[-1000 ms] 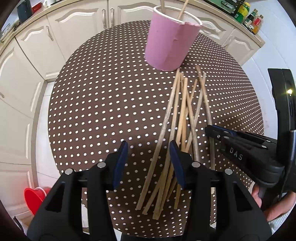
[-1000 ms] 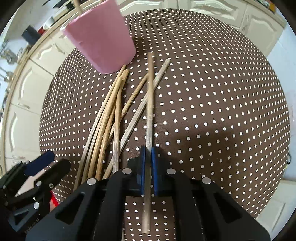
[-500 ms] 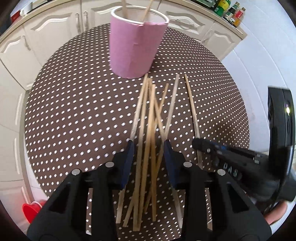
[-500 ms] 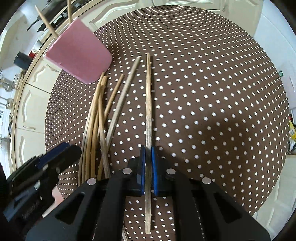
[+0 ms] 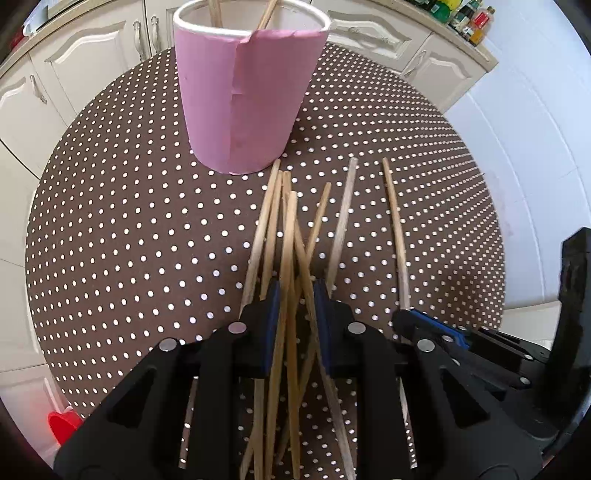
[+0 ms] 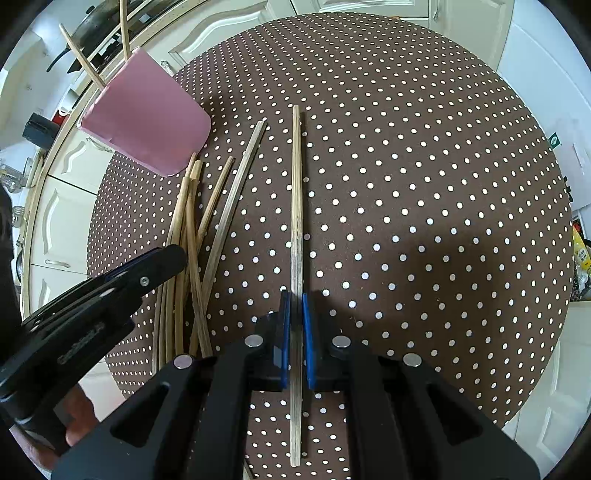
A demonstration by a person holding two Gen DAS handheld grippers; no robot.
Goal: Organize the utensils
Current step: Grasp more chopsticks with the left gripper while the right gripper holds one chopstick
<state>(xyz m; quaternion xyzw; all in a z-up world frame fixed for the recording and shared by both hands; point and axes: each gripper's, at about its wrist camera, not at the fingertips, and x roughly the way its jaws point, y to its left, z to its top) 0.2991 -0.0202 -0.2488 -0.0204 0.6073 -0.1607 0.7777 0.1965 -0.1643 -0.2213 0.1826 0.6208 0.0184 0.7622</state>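
Note:
A pink cup (image 5: 243, 99) with two sticks in it stands at the far side of the dotted round table (image 5: 129, 221). Several wooden chopsticks (image 5: 288, 229) lie fanned out in front of it. My left gripper (image 5: 295, 291) points down over this pile. Its jaws are closing, with a few chopsticks between the pads and a small gap still showing. My right gripper (image 6: 294, 302) is shut on a single chopstick (image 6: 295, 184) that lies flat, apart from the pile (image 6: 192, 221) to its left. The right wrist view also shows the cup (image 6: 147, 125) and the left gripper (image 6: 162, 262).
White kitchen cabinets (image 5: 92, 66) ring the table, with bottles (image 5: 465, 18) on the counter at top right. A red object (image 5: 62, 424) sits on the floor at lower left. A person's hand (image 6: 77, 413) holds the left gripper. Bare tablecloth (image 6: 443, 184) spreads to the right.
My left gripper moved over the chopstick pile toward the cup and its jaws narrowed around a few sticks. My right gripper slid its single chopstick away from the pile.

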